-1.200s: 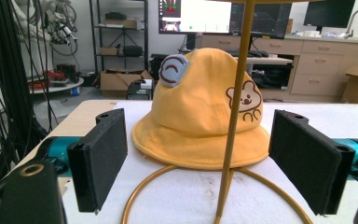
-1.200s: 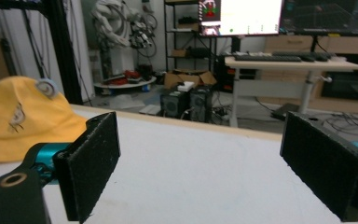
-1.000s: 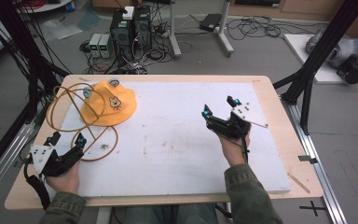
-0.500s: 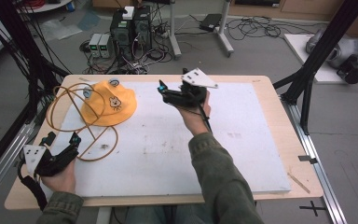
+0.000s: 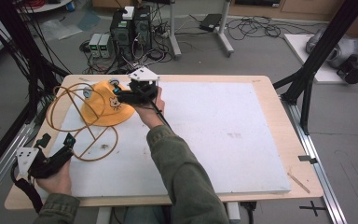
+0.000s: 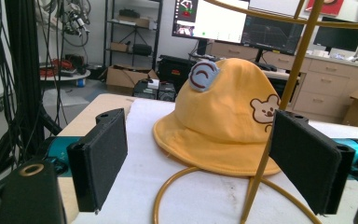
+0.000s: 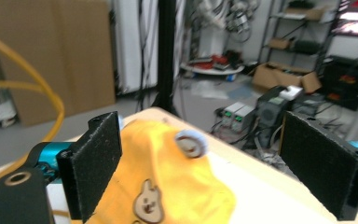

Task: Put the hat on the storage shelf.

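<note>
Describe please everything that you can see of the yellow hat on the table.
The yellow hat is a soft bucket hat, apparently cloth, with a round crown and a floppy brim. It bears a small bear-face patch on the side and two round grey-blue ear-like patches near the top. It sits brim down at the far left of the white table mat, inside the hoops of a yellow wire stand. The right gripper hovers open at its crown; whether it touches the hat is unclear.

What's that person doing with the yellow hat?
A person holds a gripper in each hand. The right gripper is open and reaches over the yellow hat with a bear on it, not gripping it yet. The left gripper waits open at the table's near corner, beside a yellow wire stand.
</note>
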